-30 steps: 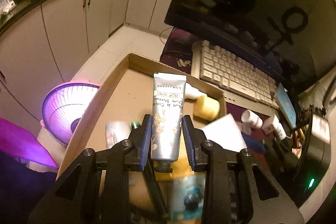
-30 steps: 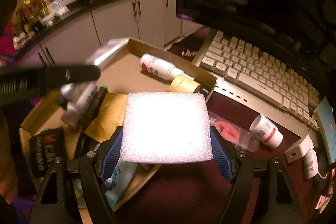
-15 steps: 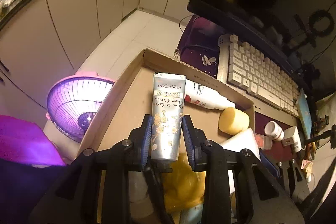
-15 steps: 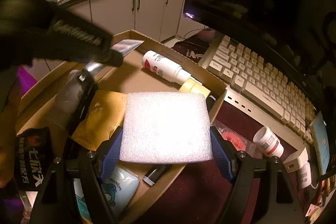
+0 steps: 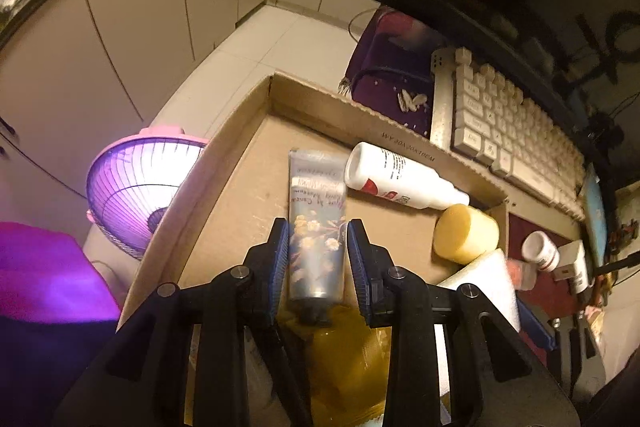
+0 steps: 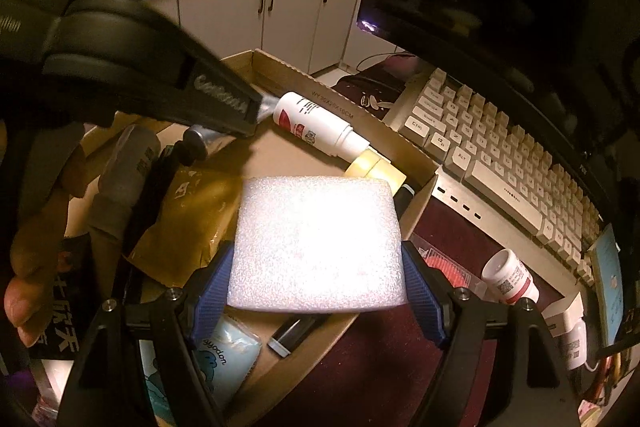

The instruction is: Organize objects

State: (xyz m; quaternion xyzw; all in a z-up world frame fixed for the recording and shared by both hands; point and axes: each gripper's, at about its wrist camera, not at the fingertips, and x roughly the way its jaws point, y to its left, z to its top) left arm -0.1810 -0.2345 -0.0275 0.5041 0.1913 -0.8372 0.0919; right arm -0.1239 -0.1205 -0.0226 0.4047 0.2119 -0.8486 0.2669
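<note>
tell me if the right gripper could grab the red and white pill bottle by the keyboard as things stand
Probably not yet: the right gripper is shut on the white foam block, so its jaws are occupied. The pill bottle itself lies uncovered on the mat just right of it.

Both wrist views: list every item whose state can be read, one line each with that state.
left gripper: shut on hand cream tube
hand cream tube: held over the cardboard box, cap toward the gripper
right gripper: shut on foam pad
foam pad: held flat above the box edge
white bottle: lying on its side in the box
pill bottle: lying outside the box
</note>
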